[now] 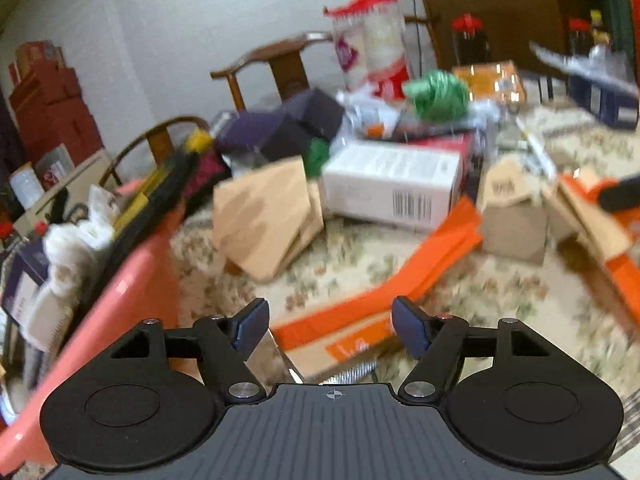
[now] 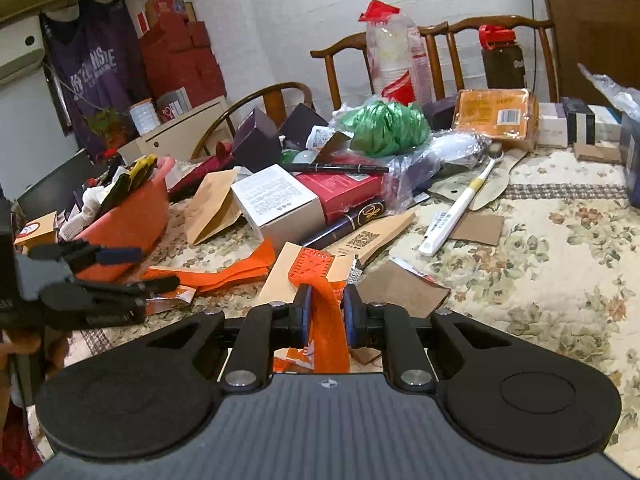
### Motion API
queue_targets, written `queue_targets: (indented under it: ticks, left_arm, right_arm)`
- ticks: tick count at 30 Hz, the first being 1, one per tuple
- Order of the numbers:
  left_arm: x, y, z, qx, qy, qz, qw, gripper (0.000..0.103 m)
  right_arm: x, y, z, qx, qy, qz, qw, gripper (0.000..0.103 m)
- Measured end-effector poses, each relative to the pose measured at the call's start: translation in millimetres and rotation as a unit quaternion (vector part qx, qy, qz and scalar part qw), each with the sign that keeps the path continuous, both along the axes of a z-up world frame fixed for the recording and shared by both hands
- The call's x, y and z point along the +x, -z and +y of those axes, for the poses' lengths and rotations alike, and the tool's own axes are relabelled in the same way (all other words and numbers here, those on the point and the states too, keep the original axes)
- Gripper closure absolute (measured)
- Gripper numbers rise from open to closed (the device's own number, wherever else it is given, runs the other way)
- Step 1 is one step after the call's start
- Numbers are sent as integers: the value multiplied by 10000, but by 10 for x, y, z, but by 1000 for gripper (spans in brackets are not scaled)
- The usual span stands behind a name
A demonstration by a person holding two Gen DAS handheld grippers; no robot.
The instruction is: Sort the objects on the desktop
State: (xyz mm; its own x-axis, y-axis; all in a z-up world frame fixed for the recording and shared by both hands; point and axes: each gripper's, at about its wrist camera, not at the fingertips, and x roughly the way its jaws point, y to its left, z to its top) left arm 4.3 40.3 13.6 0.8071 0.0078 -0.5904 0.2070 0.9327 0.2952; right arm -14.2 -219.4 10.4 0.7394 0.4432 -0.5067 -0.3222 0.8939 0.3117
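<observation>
Our right tool (image 2: 325,314) is pinching an orange paper strip (image 2: 328,320) over the cluttered table (image 2: 560,264); left tool (image 1: 326,326) spread wide, nothing in it.

A floral quilted tablecloth (image 2: 560,240) covers the table, and the white box (image 2: 280,204) with printed text near its middle serves as the landmark. Left of the box lie a tan paper bag (image 2: 212,208) and, further left at the table's edge, a coral plastic basket (image 2: 128,220); in front of the box lie flat orange strips (image 2: 240,270) and tan cardboard pieces (image 2: 400,288). Right of the box a red box (image 2: 340,192) rests on a dark book (image 2: 352,220), a white toothbrush (image 2: 456,212) lies well to the right, and a green bag (image 2: 384,124) sits behind.
</observation>
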Motion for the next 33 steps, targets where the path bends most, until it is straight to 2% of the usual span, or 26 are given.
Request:
queue_targets:
  ticks: [2, 3, 5, 6, 7, 8, 11, 12, 14, 17, 21, 23, 24, 25, 27, 28, 30, 31, 33]
  left_arm:
    - [91, 97, -21, 27, -94, 25, 9999, 22]
    - [142, 136, -37, -32, -90, 20, 10000, 19]
    - [207, 189, -73, -221, -103, 5, 9997, 21]
    - [223, 200, -94, -360, -125, 26, 9993, 27]
    - [218, 198, -107, -559, -86, 85, 9984, 47]
    - [201, 183, -122, -752, 7, 174, 9970, 54]
    - [97, 161, -233, -993, 197, 288, 9944, 64]
    - [55, 163, -270, -1169, 302, 425, 9918, 71]
    - [-55, 168, -367, -1227, 373, 401, 9909, 71]
    - [-160, 177, -473, -1177, 415, 327, 9916, 71]
    - [-187, 166, -558, -720, 472, 196, 9961, 62]
    - [-214, 143, -578, -650, 590, 202, 9959, 58]
    - [-221, 138, -585, -705, 670, 253, 9949, 47]
    - [-220, 144, -591, -787, 709, 330, 9938, 31]
    - [-228, 168, -602, -912, 619, 291, 9935, 22]
    - [-215, 186, -603, -969, 600, 292, 9931, 21]
    - [-192, 209, -577, -1180, 535, 362, 9909, 20]
    - [-191, 213, -569, -1259, 555, 402, 9897, 15]
    - [-205, 221, -581, -1307, 717, 487, 9876, 10]
  right_arm:
    - [16, 18, 11, -25, -10, 34, 10000, 85]
    - [21, 34, 18, -37, -20, 55, 10000, 85]
    - [26, 58, 34, -64, -29, 85, 9999, 85]
    - [26, 70, 39, -84, -37, 89, 9999, 85]
    - [28, 84, 49, -105, -49, 97, 9999, 85]
    - [35, 104, 61, -128, -56, 112, 9998, 84]
    - [87, 206, 121, -251, -147, 289, 9992, 79]
    - [90, 242, 143, -275, -162, 299, 9990, 77]
    - [40, 242, 216, -474, -196, 117, 9986, 74]
    - [-12, 267, 289, -439, -358, 166, 9983, 72]
    - [-50, 268, 324, -528, -369, 80, 9979, 71]
    - [-18, 272, 290, -428, -360, 157, 9983, 71]
    - [-5, 274, 280, -399, -372, 181, 9983, 71]
    - [2, 276, 276, -382, -378, 187, 9984, 71]
    - [5, 276, 280, -390, -368, 184, 9984, 68]
    - [6, 277, 280, -385, -368, 179, 9984, 67]
    - [21, 280, 251, -250, -412, 226, 9986, 59]
    - [25, 277, 235, -191, -436, 233, 9986, 54]
    - [25, 271, 209, -90, -492, 214, 9985, 31]
